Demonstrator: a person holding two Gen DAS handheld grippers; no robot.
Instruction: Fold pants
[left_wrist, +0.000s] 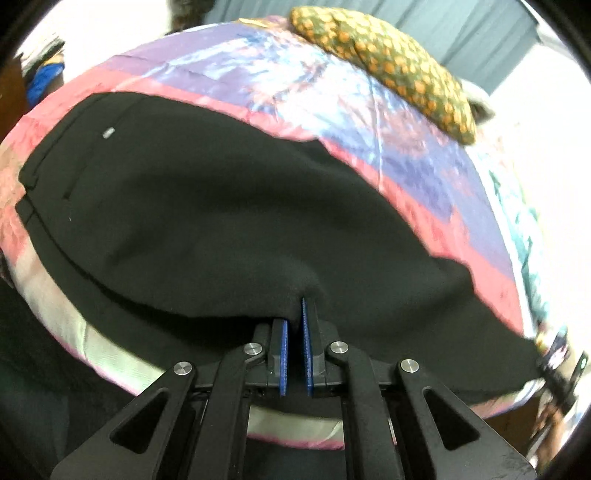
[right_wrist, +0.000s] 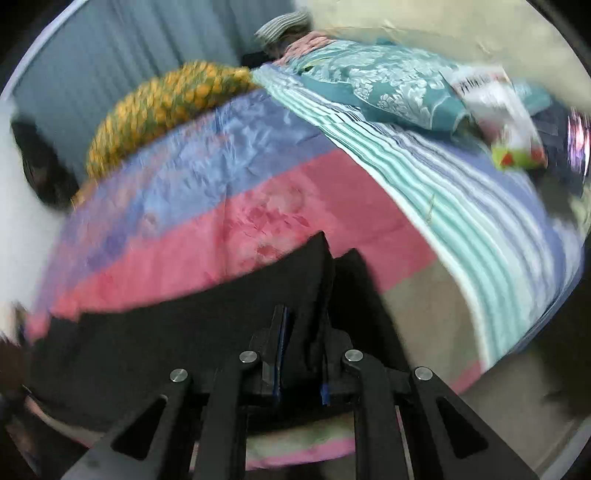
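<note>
From the left wrist, the pants (left_wrist: 229, 206) lie spread flat on a bed covered by a bedspread (left_wrist: 295, 92) banded in pink and purple, which gives the cloth a broad soft surface to be folded on. The left gripper (left_wrist: 295, 317) has its jaws drawn narrow on the near edge of the black cloth, and the fabric puckers just where it enters them, so the hold looks meant to lift or carry that edge over. A pillow (left_wrist: 388, 62) with an orange pattern sits well apart at the far side. From the right wrist, which is blurred, the right gripper (right_wrist: 303, 332) has its jaws pinched on a raised fold of the pants (right_wrist: 147, 350); two holds along one edge would likely keep it straight. The teal cushion (right_wrist: 388, 88) lies far off.
</note>
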